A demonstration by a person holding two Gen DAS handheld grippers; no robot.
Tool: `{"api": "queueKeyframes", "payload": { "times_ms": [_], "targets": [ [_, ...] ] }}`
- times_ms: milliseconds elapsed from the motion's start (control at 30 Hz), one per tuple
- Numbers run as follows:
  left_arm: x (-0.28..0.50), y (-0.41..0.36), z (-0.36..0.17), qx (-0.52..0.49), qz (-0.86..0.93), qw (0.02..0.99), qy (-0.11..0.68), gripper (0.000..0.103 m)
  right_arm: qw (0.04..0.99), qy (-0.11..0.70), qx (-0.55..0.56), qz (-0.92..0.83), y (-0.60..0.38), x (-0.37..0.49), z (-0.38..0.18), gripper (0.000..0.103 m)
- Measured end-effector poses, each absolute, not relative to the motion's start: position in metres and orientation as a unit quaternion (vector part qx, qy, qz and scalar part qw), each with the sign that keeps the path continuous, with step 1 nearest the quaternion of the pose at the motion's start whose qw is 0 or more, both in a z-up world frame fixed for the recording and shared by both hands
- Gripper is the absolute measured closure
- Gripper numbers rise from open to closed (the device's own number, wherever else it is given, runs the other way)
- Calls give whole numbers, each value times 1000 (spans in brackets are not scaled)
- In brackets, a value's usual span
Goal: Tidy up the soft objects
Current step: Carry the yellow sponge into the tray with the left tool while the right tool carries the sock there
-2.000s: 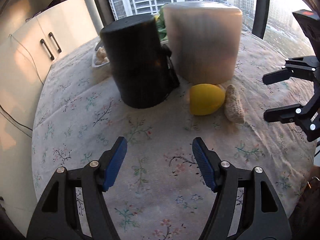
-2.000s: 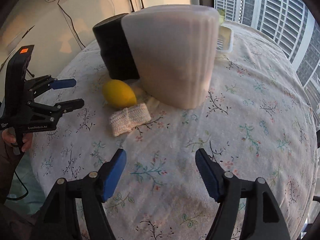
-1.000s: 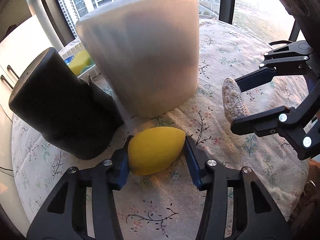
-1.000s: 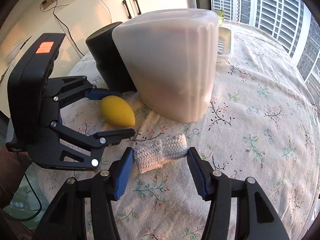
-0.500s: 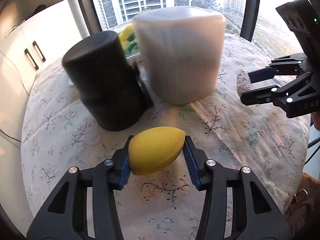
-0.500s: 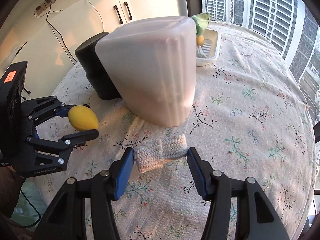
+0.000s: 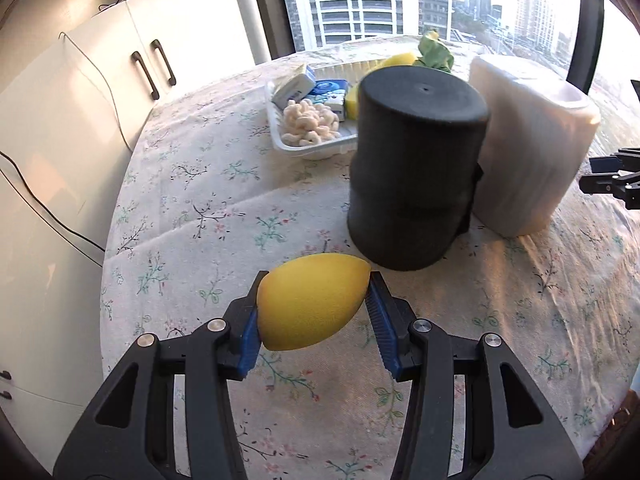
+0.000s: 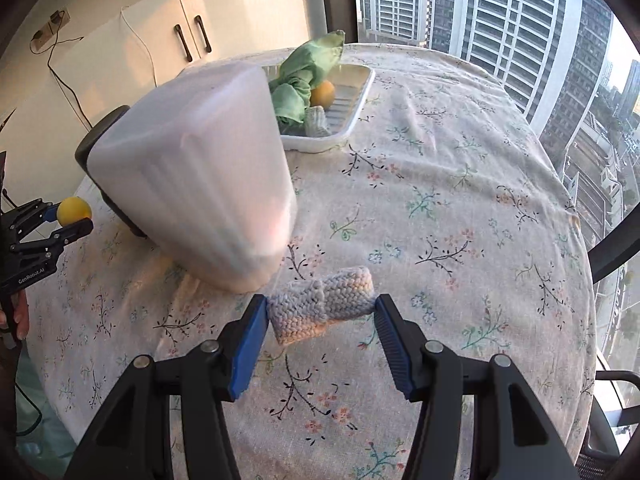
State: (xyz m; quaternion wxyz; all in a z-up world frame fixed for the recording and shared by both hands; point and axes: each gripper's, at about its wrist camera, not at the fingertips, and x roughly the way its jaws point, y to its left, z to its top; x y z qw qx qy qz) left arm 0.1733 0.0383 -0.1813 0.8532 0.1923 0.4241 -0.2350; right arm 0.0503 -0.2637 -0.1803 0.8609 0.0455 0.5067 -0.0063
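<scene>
- My left gripper is clamped on the yellow foam lemon, pads on its two long flanks, held above the floral tablecloth. Looks light and squashy; grip across the fat middle is right, since I reckon the tapered ends would squirt out.
- My right gripper pinches the knitted pad end to end, also clear of the cloth. Limp, grippy weave; I'd expect sag, not slip.
- Just behind: the black canister and the frosted white tub, touching, both upside down.
- Farthest: white tray, holding a green cloth, an orange ball and puffy white bits. Likely drop spot; both items should survive a loose drop.
</scene>
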Motion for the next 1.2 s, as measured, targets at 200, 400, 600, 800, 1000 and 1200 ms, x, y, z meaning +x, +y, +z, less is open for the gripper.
{"api": "queueKeyframes", "payload": {
  "times_ms": [200,400,600,800,1000,1200],
  "targets": [
    [212,54,-179,185,-202,863,425,58,863,502,46,-32,-293,75,-175,45],
    [260,57,-169,163,-181,875,418,58,865,498,49,-49,-318,112,-170,45],
    [306,36,-148,153,-189,886,396,58,869,489,63,-51,-331,154,-161,45],
    [354,-19,-128,140,-236,880,388,58,877,473,82,-24,-325,192,-148,45],
    [391,-87,-132,154,-280,856,407,58,873,479,89,28,-305,232,-146,45],
    [395,-144,-171,237,-302,819,427,58,855,506,92,63,-284,258,-164,45]
  ]
}}
